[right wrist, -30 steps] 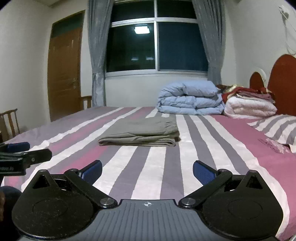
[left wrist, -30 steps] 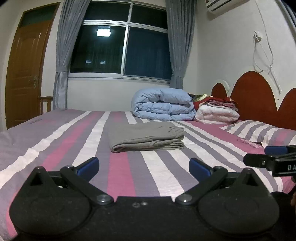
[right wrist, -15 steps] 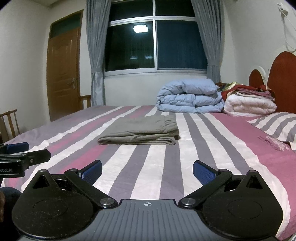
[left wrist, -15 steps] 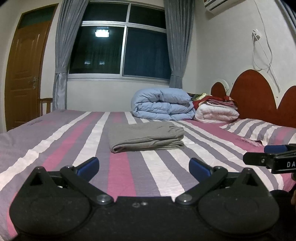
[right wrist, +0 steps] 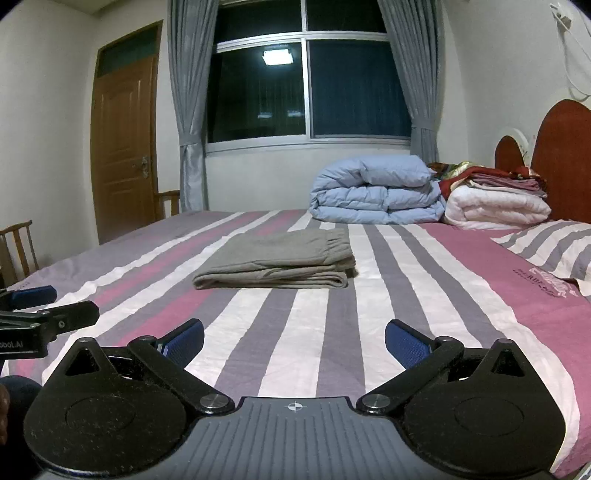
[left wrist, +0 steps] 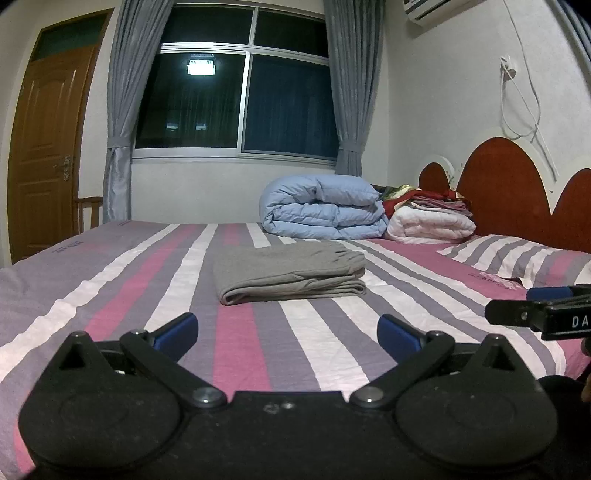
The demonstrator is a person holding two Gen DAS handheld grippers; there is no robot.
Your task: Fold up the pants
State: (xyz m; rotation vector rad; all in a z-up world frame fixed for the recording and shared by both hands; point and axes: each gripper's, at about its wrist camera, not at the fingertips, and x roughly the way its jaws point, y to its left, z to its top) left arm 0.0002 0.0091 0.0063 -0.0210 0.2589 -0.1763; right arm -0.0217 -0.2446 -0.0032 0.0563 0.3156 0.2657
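Left wrist view ran, from left to right, from a brown panelled wooden door [left wrist: 44,155], past grey tied-back curtains [left wrist: 122,110] framing a dark sliding window [left wrist: 236,96], to a white air-conditioning unit [left wrist: 432,9] high on the wall, which the other camera did not catch. Below lay the bed with its pink, grey and white striped sheet [left wrist: 110,295]. On it, near the middle, rested the grey fabric pants [left wrist: 288,271], folded into a flat rectangular stack, well apart from both tools. Behind them sat a rolled pale-blue quilt [left wrist: 321,206], then a white folded blanket topped with red cloth [left wrist: 430,221], a striped pillow [left wrist: 517,254], and the red scalloped wooden headboard [left wrist: 509,188]. The left gripper [left wrist: 287,334] hung over the sheet with its blue-padded fingers [left wrist: 177,330] spread wide and empty. At the far right edge the right gripper [left wrist: 535,306] showed side-on, black with blue tips.

Right wrist view added what the first lacked: a slatted wooden chair [right wrist: 16,247] at the far left, beside the bed. It also showed the left gripper [right wrist: 44,306] from the side at its left margin. The door [right wrist: 122,147], window [right wrist: 306,85], pants [right wrist: 280,260], quilt [right wrist: 376,190] and headboard [right wrist: 561,158] followed across. The right gripper [right wrist: 294,341] had its fingers [right wrist: 406,345] set wide apart, holding nothing, above the striped sheet [right wrist: 424,295] and short of the pants.
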